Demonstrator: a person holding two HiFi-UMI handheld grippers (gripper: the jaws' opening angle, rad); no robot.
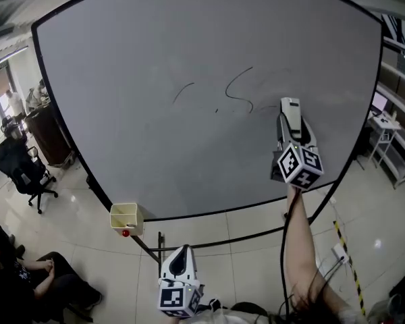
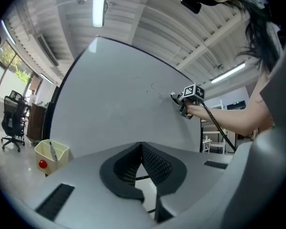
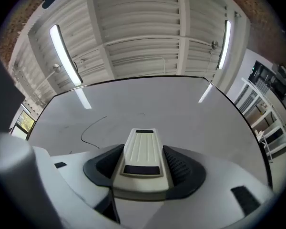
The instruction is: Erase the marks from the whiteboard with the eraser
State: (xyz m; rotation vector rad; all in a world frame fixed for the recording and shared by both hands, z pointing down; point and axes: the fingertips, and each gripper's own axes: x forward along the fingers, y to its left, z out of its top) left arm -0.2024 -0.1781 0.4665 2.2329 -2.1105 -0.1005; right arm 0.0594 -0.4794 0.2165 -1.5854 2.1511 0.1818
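Observation:
A large whiteboard (image 1: 189, 32) fills the head view. On it are thin dark marks: a curved stroke (image 1: 237, 90) and a shorter one (image 1: 182, 91) to its left. My right gripper (image 1: 291, 123) is shut on a cream eraser (image 1: 291, 113), held against the board just right of the curved stroke. In the right gripper view the eraser (image 3: 142, 156) sits between the jaws, with the stroke (image 3: 89, 128) at the left. My left gripper (image 1: 181, 267) hangs low below the board, shut with nothing in it; its pads (image 2: 152, 163) meet.
A small cream bin (image 1: 126, 218) with a red ball and a marker hangs at the board's lower left edge. Office chairs (image 1: 23, 171) and a seated person (image 1: 34, 279) are at the left. White shelving (image 1: 391, 140) stands at the right.

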